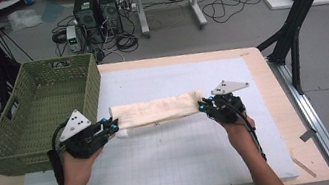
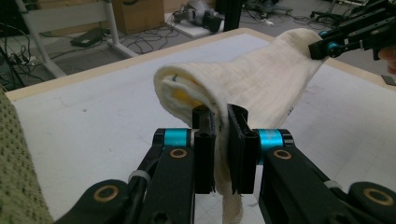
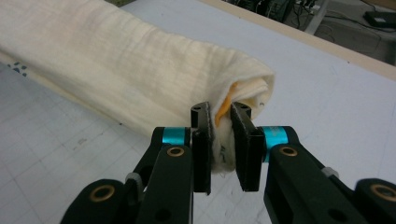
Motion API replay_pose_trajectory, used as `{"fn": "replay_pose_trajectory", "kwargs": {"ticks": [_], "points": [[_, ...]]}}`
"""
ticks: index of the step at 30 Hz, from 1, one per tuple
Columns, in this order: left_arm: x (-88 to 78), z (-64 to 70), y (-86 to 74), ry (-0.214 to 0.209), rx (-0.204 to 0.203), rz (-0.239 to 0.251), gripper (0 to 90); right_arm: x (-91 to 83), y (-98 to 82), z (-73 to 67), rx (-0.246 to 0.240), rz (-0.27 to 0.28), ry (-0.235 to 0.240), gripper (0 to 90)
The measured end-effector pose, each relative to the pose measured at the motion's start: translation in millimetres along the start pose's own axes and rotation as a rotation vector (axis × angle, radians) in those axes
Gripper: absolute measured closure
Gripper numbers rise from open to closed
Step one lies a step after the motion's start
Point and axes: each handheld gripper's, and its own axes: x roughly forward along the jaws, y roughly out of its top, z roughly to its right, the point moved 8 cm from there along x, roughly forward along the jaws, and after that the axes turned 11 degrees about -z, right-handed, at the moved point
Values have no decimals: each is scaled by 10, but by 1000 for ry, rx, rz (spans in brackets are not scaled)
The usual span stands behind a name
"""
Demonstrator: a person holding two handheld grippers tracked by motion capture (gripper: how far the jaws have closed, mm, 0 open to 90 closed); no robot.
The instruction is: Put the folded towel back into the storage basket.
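A person stands at a table covered by a pale gridded mat [image 1: 175, 167], holding a two-jaw gripper in each hand. Between them stretches a cream-coloured cloth [image 1: 155, 110], folded lengthwise into a long band and lifted just clear of the mat near its middle. The left gripper [image 1: 113, 126] pinches one short end, its jaws pressed onto the fabric with a loose tail hanging below them in the left gripper view; the right gripper [image 1: 203, 105] pinches the opposite end the same way, several layers bunched between its jaws. A green woven basket [image 1: 40, 118] sits at the table's left edge, just beside the left hand. The cloth looks light, soft and limp: it sags slightly between the grips and would likely fold or slide apart if one end were let go. It seems neither fragile nor slippery, given its coarse weave. The ends, gripped through all layers at once, appear the best holds, since a shallow pinch could catch only the outer layer.
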Motion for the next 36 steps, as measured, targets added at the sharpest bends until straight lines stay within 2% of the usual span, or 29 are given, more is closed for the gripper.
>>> {"fn": "replay_pose_trajectory", "kwargs": {"ticks": [10,20,36], "points": [[-257,-179,76,43,-1,34,817,74,385,-109,-42,25,20,794],[-520,-458,35,101,-42,67,817,224,795,-327,-107,40,40,794],[-944,-817,21,178,-67,94,817,476,1454,-644,-180,75,64,794]]}}
